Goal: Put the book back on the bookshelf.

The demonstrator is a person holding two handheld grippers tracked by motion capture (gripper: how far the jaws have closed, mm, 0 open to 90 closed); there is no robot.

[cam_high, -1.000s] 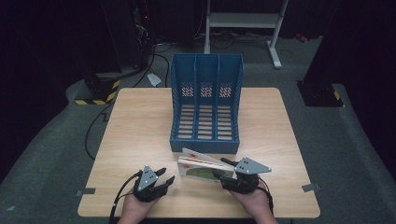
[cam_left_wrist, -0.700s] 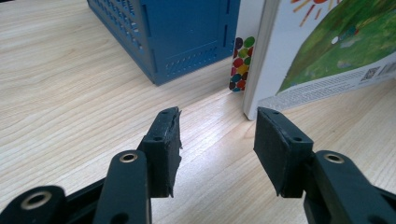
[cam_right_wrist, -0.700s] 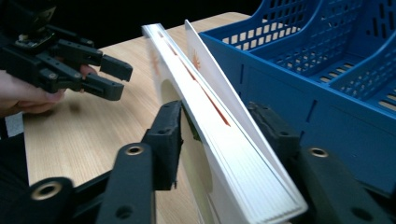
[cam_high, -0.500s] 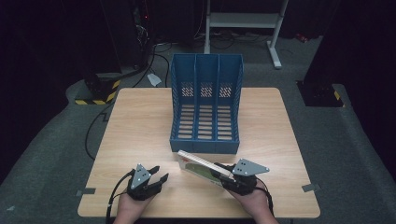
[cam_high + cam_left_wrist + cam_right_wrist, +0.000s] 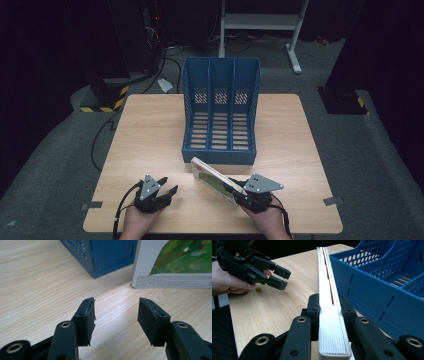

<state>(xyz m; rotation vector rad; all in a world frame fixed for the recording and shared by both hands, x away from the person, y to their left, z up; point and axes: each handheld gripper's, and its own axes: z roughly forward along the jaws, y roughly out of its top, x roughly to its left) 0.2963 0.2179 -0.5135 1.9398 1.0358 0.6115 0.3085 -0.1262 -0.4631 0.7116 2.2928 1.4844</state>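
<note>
Clamping the book [image 5: 329,302] edge-on — its green cover faces left tool [image 5: 116,315].

At the lower left of the high view, the left hand's black two-jaw gripper [image 5: 169,191] rests low with its jaws parted and nothing between them, having just opened a little wider. At lower right, the right hand's black two-jaw gripper [image 5: 234,189] has just closed; its pads [image 5: 314,307] clamp a thin white book [image 5: 216,180] held on edge.
</note>
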